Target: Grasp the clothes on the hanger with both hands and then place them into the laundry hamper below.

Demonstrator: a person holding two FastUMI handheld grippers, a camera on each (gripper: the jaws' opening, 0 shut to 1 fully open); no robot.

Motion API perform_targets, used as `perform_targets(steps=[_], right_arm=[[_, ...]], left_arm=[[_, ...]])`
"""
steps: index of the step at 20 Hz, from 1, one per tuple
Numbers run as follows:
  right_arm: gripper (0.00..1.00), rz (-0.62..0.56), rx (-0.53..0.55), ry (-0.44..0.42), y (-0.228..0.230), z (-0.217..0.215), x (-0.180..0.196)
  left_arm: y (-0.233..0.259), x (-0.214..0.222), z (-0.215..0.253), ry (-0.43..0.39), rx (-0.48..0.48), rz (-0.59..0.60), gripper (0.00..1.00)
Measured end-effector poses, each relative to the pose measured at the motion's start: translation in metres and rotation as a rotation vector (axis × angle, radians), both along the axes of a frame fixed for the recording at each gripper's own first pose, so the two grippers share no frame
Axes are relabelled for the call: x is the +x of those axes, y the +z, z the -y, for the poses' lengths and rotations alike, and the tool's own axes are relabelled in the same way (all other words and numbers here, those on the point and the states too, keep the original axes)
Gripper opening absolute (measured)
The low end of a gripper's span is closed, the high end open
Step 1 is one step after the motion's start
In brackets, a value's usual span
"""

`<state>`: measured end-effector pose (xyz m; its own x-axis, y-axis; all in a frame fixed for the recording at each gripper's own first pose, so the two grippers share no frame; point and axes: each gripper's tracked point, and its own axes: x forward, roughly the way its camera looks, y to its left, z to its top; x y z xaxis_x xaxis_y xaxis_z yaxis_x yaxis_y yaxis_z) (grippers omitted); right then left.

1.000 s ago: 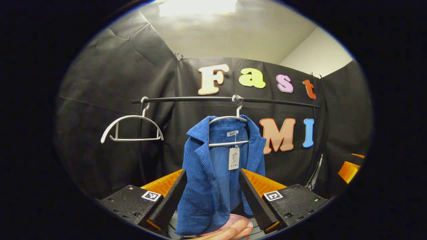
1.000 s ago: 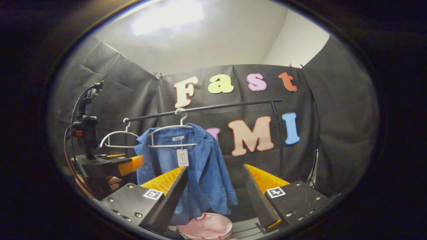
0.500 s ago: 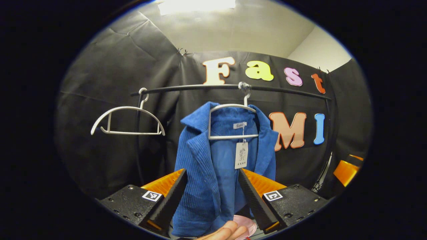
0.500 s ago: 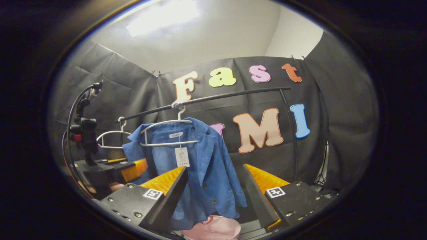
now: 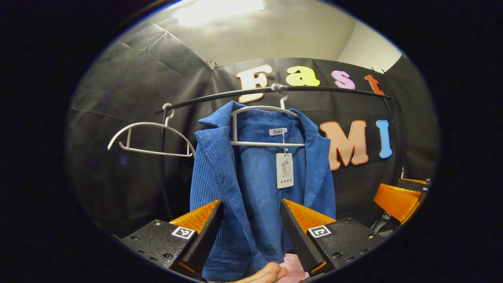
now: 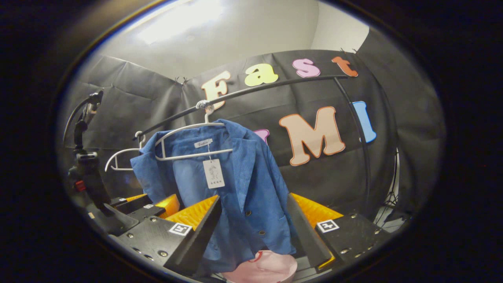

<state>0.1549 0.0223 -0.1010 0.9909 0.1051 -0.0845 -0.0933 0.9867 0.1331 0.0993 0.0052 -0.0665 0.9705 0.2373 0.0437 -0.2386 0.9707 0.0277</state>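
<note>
Fingers of the left gripper [image 5: 251,232] are spread wide at the bottom center of the left gripper view, w/ the blue jacket [image 5: 251,188] hanging right btwn them; whether the pads touch the cloth can't be told. Nothing is pinched. The jacket is hung on a white hanger [image 5: 267,125] hooked over the black rail [image 5: 334,90], center frame, paper tag [image 5: 285,170] dangling at the collar. An empty white hanger [image 5: 149,135] is seen mid left on the same rail. A bit of a hand [image 5: 263,275] pokes in at the bottom edge, w/ something pink [image 5: 292,269] beside it.

In the right gripper view the right gripper [image 6: 253,232] fingers are also spread, jacket [image 6: 251,196] draped btwn them, not clamped. The pink hamper [image 6: 267,269] is at bottom center, under the jacket hem. Left gripper [image 6: 157,204] is seen at lower left, near the jacket's sleeve side.
</note>
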Motion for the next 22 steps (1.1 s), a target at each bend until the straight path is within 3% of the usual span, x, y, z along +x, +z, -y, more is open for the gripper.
perform_targets(steps=[4,6,9,10,11,12,13,14,18,19,21,22], right_arm=[[0.99,0.032,-0.069,-0.065,-0.003,0.016,0.033],[0.99,0.024,-0.109,-0.045,-0.01,0.009,0.059],[0.99,-0.014,-0.116,0.006,-0.032,-0.011,0.09],[0.99,-0.027,-0.117,0.03,-0.038,-0.02,0.102],[0.95,-0.042,-0.118,0.052,-0.046,-0.029,0.112],[0.99,-0.054,-0.124,0.064,-0.051,-0.035,0.125],[0.95,-0.064,-0.133,0.069,-0.056,-0.04,0.136],[1.0,-0.073,-0.141,0.073,-0.059,-0.045,0.145],[0.95,-0.061,-0.137,0.104,-0.068,-0.076,0.166],[1.0,-0.06,-0.129,0.109,-0.07,-0.081,0.17],[1.0,-0.06,-0.135,0.085,-0.073,-0.078,0.182],[0.94,-0.052,-0.144,0.063,-0.071,-0.072,0.187]], left_arm=[[-0.028,0.022,-0.007,-0.006,-0.072,-0.06,0.72],[-0.029,0.035,-0.008,-0.038,-0.023,-0.058,0.59],[-0.026,0.047,-0.016,-0.066,0.039,-0.068,0.33],[-0.032,0.05,-0.021,-0.072,0.048,-0.079,0.29],[-0.036,0.05,-0.033,-0.039,0.062,-0.096,0.22],[-0.038,0.052,-0.045,-0.012,0.082,-0.106,0.15],[-0.037,0.053,-0.055,0.002,0.093,-0.106,0.0],[-0.039,0.054,-0.058,-0.016,0.081,-0.112,0.0],[-0.035,0.037,-0.041,-0.178,-0.11,-0.128,0.0],[-0.027,0.031,-0.04,-0.204,-0.141,-0.111,0.0],[-0.016,0.019,-0.032,-0.269,-0.166,-0.12,0.0],[-0.01,0.014,-0.027,-0.3,-0.167,-0.12,0.0]])
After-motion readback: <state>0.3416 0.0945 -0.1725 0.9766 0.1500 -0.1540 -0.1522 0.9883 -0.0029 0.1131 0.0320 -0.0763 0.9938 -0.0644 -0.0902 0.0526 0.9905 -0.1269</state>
